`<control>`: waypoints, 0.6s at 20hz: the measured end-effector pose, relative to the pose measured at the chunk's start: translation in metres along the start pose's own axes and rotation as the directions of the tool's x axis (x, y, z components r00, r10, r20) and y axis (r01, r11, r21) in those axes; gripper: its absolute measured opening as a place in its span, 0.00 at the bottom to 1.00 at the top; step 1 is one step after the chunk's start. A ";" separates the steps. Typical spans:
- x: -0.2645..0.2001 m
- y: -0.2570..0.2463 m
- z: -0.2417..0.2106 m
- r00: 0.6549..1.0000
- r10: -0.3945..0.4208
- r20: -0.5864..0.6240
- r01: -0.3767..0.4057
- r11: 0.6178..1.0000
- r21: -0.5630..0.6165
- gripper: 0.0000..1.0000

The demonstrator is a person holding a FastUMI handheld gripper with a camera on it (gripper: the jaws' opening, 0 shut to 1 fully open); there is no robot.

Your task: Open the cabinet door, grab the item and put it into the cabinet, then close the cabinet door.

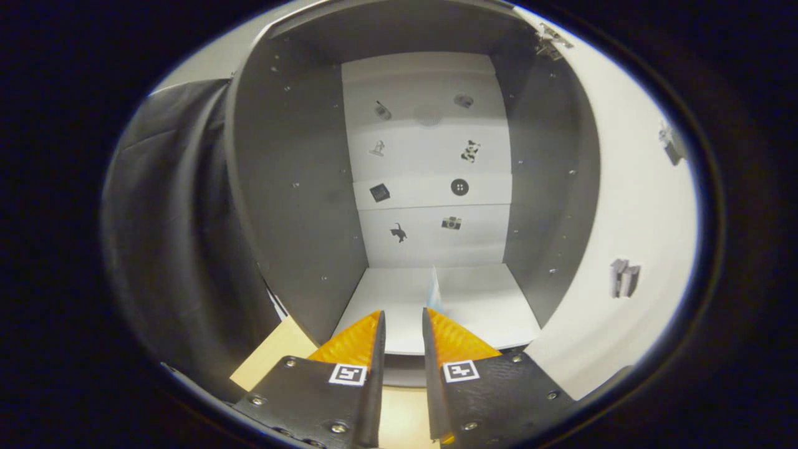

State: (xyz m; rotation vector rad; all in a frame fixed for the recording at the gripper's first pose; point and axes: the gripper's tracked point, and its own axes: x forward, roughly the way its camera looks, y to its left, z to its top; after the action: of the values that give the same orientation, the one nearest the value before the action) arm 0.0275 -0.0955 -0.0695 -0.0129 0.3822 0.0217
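**Desk editor:** What sits nearest the lens?

**Photographer:** The hand-held gripper (404, 321), its two fingers parted by a narrow gap with nothing pressed between them. Under them runs a strip of the pale wooden desk (274, 358).

**Desk editor:** And the item?

**Photographer:** A thin, pale object with a bluish tint (434, 293) stands on edge on the cabinet floor (486, 312), just ahead of the right finger's tip and partly hidden behind it. It looks already inside the cabinet (293, 187). What it is exactly, I cannot tell; it is too slim and small to read.

**Desk editor:** Is the gripper touching it?

**Photographer:** It appears close beside the right fingertip, not between the fingers. Whether there is contact, I cannot say.

**Desk editor:** How would it handle?

**Photographer:** By its look, light and flat, perhaps a card or small packet, so easily tipped and possibly bendable. I would judge the safest hold to be across its two broad faces, low down, with a gentle squeeze.

**Desk editor:** Beyond that?

**Photographer:** Grey side walls dotted with shelf-pin holes, then the white back panel (430, 156) carrying small dark picture stickers. The door (629, 237) stands swung wide to the right, hinges showing on its inner face.

**Desk editor:** So what remains?

**Photographer:** Judging from this, backing clear and closing the door.
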 end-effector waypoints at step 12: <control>-0.174 -0.049 -0.016 0.953 -0.251 0.167 0.247 0.968 0.047 0.30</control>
State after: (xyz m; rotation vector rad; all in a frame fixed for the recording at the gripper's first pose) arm -0.1389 -0.1481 -0.0186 -0.0335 0.2056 -0.2310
